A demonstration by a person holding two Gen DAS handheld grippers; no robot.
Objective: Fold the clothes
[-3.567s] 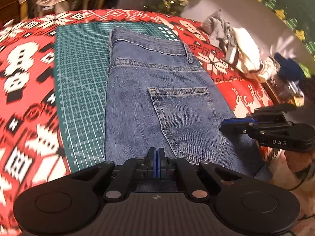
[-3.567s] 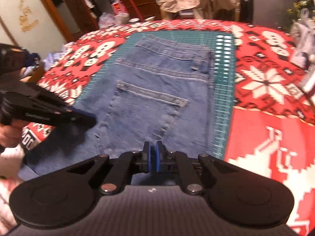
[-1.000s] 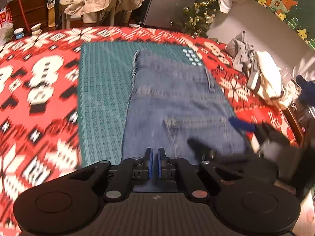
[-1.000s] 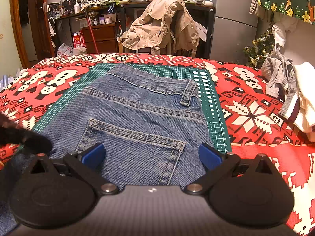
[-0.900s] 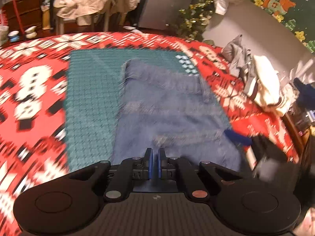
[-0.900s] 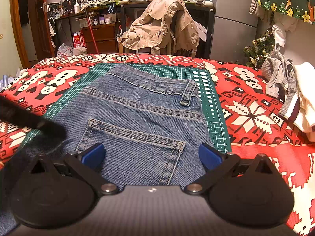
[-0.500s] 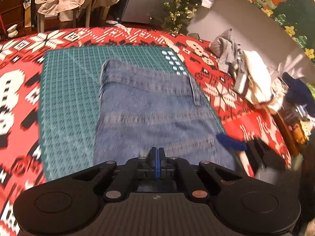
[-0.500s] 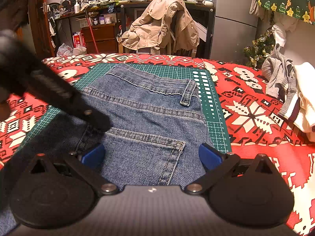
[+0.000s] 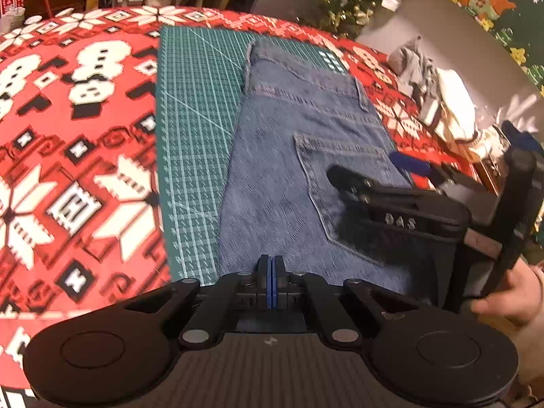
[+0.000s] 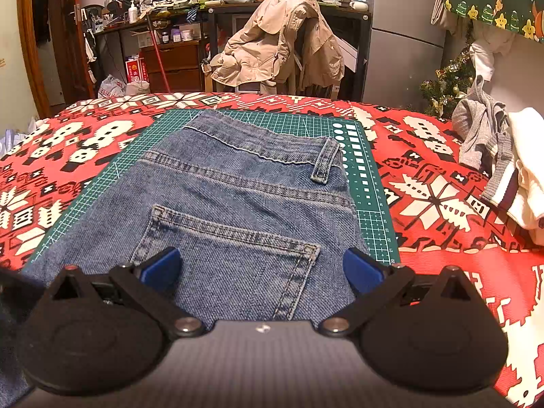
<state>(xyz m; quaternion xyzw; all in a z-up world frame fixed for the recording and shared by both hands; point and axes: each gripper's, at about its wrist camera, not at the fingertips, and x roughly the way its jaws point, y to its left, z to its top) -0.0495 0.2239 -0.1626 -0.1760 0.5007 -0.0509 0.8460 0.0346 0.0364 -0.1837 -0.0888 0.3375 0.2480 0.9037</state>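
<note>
Folded blue jeans [image 10: 244, 187] lie back pocket up on a green cutting mat [image 10: 369, 204]. My right gripper [image 10: 260, 268] is open, low over the near part of the jeans, its blue pads [image 10: 159, 268] straddling the pocket without touching each other. In the left wrist view the jeans [image 9: 272, 176] run up the mat [image 9: 193, 119]. My left gripper [image 9: 271, 272] is shut over their near edge, and no cloth shows between its pads. The right gripper [image 9: 374, 173] reaches in from the right, held by a hand [image 9: 510, 292].
A red and white patterned cloth [image 10: 442, 204] covers the surface. A pile of grey and white clothes [image 10: 496, 170] lies at the right, also seen as the pile [image 9: 442, 108]. Behind stand a chair with a beige coat [image 10: 282, 44] and a small decorated tree [image 10: 448, 81].
The left gripper swept across the jeans in front of the right camera, then drew back to the left edge. The right gripper stayed still and open; it was shut in the oldest frame.
</note>
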